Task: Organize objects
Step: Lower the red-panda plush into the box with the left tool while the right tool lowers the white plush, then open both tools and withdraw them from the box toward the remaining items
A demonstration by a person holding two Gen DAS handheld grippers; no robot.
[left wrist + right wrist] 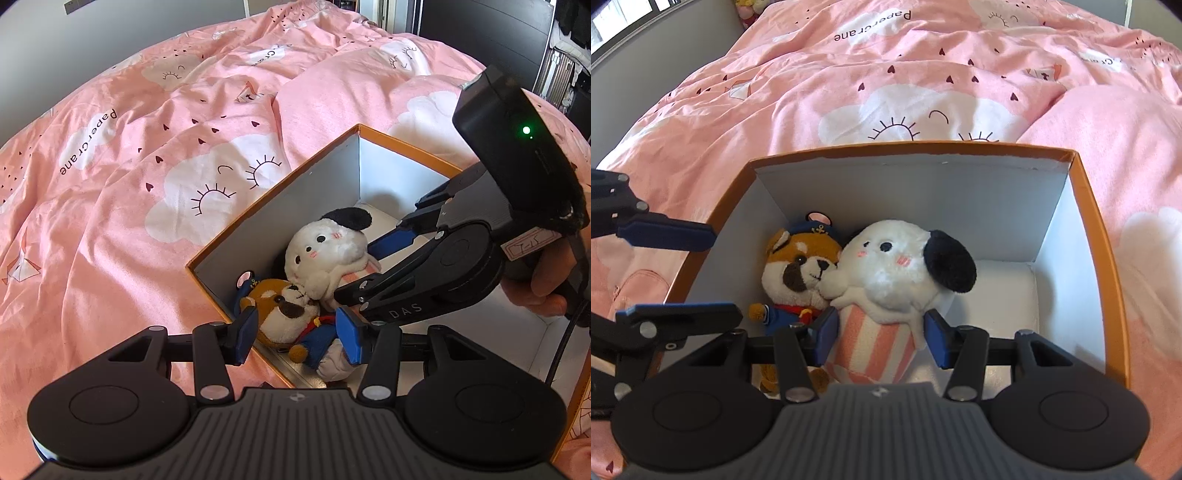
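Fluffy plush dog toy [901, 269]; matt cardboard box [1086, 206]; soft cotton duvet [812, 92].

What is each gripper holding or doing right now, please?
Left gripper: open, empty.
Right gripper: straddles white puppy plush; grip cannot be told.

You see: box [1100, 258], orange outside, white inside; dog plush [798, 266], brown-white, navy cap; puppy plush [897, 262], white, black ear, pink-striped body; duvet [849, 92], pink, white clouds, dark hearts.
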